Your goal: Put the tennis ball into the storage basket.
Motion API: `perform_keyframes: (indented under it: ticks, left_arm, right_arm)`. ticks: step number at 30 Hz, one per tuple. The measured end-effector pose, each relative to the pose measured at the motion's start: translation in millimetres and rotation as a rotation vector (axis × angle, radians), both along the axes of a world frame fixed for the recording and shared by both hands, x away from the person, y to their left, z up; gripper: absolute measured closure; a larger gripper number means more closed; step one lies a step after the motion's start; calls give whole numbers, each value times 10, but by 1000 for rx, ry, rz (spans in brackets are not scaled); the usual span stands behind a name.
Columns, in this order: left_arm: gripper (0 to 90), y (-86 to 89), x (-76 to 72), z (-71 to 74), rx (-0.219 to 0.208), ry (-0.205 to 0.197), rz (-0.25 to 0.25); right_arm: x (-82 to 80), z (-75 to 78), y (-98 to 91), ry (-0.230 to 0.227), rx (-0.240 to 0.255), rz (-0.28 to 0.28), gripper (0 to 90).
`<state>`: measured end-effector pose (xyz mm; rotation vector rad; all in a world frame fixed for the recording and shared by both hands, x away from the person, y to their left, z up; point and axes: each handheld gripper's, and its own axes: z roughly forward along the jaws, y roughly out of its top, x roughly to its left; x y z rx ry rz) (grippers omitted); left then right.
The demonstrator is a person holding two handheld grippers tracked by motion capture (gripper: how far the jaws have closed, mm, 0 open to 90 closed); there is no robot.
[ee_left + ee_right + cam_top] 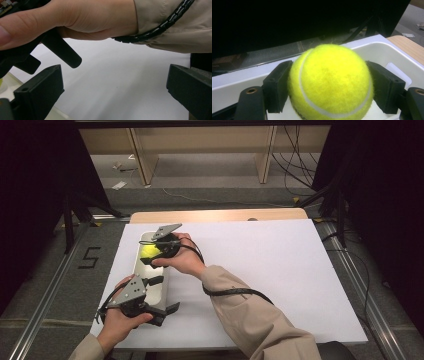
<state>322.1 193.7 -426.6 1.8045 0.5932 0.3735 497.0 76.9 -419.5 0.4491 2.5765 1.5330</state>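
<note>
Right tongs clamp the fuzzy yellow tennis ball over the long white plastic tray, likely for dropping in; left tongs gape empty beside it

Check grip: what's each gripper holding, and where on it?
Right gripper clamps the tennis ball by its two opposite sides, over the white bin. Left gripper is open, holding nothing.
</note>
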Motion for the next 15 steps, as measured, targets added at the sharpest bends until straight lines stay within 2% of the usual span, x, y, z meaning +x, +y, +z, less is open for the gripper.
perform_keyframes:
  ticks: [15]
  left_arm:
    - [6,-1,-1,0,0,0,-1]
  right_arm:
    - [0,-29,9,-3,-20,4,262]
